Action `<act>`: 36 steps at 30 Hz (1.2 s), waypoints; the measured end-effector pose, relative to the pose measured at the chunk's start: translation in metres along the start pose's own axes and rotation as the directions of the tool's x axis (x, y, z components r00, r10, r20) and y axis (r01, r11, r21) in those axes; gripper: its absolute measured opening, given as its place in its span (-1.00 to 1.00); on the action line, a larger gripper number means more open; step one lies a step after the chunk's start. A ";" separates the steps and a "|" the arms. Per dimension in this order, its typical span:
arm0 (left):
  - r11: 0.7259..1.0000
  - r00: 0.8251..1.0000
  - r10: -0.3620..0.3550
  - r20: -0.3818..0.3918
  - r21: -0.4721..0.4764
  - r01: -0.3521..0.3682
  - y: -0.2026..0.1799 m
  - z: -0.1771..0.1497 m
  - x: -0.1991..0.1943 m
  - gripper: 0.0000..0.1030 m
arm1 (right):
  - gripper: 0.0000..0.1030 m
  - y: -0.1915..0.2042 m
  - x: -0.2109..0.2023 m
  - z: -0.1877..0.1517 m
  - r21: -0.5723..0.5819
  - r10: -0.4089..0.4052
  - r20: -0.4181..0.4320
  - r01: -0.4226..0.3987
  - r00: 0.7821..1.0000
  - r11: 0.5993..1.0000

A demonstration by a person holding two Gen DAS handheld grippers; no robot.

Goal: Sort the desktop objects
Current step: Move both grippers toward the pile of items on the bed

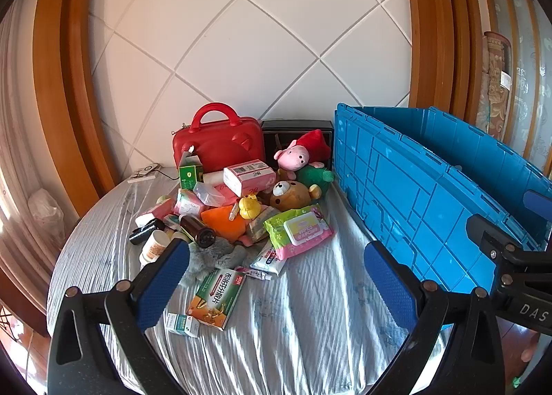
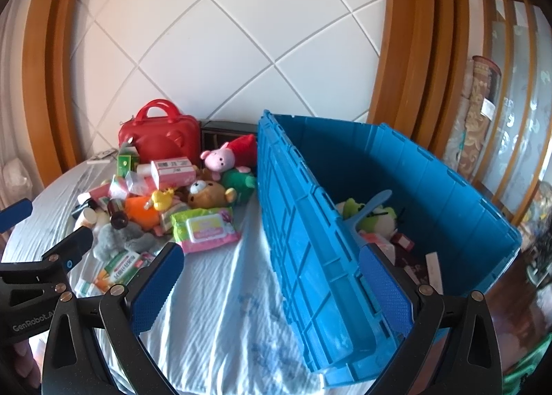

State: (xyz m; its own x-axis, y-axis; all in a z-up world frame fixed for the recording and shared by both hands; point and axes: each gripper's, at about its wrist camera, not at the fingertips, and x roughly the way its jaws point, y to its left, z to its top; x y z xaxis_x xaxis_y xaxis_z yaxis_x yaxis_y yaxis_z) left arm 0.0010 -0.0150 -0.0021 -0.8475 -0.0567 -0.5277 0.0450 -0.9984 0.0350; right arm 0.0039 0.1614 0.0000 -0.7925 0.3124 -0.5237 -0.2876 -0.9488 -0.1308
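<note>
The blue crate [image 2: 431, 188] at right hides most of its contents; one green plush [image 2: 379, 217] peeks out. The pile [image 1: 234, 208] sits at centre, its lower items buried. Both grippers, left [image 1: 276, 284] and right [image 2: 272, 288], gape wide, empty.

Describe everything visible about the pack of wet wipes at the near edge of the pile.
The pack of wet wipes is a soft plastic pouch, green with pink at its near end, with a pale yellow and white flip lid on top, which looks closed. It lies flat, lid up, on the striped cloth, leaning slightly on the pile beside the brown bear toy. Neither claw touches it.
</note>
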 end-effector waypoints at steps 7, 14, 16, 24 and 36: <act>1.000 1.000 0.002 -0.003 -0.002 -0.002 -0.003 -0.001 0.000 0.99 | 1.00 -0.001 0.000 0.001 0.003 -0.003 -0.001 0.003 1.000 1.000; 1.000 1.000 0.009 -0.008 0.000 -0.009 -0.005 -0.003 -0.001 0.99 | 1.00 -0.001 0.001 0.001 0.005 -0.003 -0.002 0.003 1.000 1.000; 1.000 1.000 0.011 -0.009 0.001 -0.011 -0.005 -0.003 -0.001 0.99 | 1.00 -0.001 0.001 0.001 0.007 0.001 -0.002 -0.001 1.000 1.000; 1.000 1.000 0.021 -0.008 -0.003 -0.021 -0.004 -0.003 -0.002 0.99 | 1.00 0.000 0.003 0.000 0.004 0.012 -0.003 -0.012 1.000 1.000; 0.999 0.999 0.043 -0.016 -0.019 -0.043 -0.002 0.001 0.004 0.99 | 1.00 -0.001 0.013 0.003 0.005 0.013 -0.006 -0.013 1.000 1.000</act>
State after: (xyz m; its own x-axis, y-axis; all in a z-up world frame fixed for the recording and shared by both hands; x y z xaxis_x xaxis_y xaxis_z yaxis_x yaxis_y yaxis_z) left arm -0.0032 -0.0133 -0.0037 -0.8364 -0.0992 -0.5391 0.0912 -0.9950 0.0417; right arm -0.0076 0.1662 -0.0036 -0.7932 0.2999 -0.5301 -0.2799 -0.9525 -0.1201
